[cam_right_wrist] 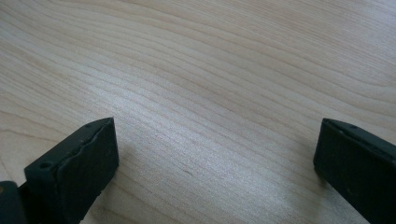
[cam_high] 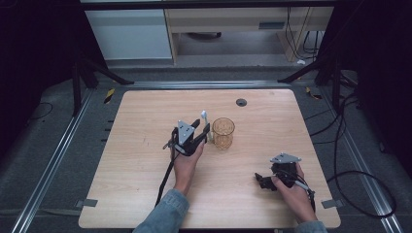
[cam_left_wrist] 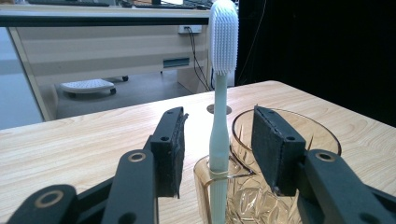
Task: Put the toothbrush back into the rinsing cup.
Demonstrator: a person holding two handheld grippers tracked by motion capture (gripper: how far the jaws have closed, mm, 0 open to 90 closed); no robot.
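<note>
A pale green toothbrush (cam_left_wrist: 219, 140) stands upright, bristle head up, inside an amber cut-glass cup (cam_left_wrist: 243, 198), against the cup's near rim. In the high view the cup (cam_high: 223, 133) sits at the middle of the wooden table (cam_high: 145, 165), with the toothbrush (cam_high: 204, 116) at its left side. My left gripper (cam_high: 202, 127) (cam_left_wrist: 219, 114) is open, one pad on either side of the handle with a gap on both sides. My right gripper (cam_high: 262, 180) (cam_right_wrist: 215, 154) rests low over bare wood at the front right, open with nothing between its jaws.
A round cable hole (cam_high: 241, 102) lies in the table behind the cup. Black cables (cam_high: 350, 174) loop on the floor to the right. Metal rails (cam_high: 53, 160) run along the table's left side. A light desk (cam_high: 243, 24) stands beyond the far edge.
</note>
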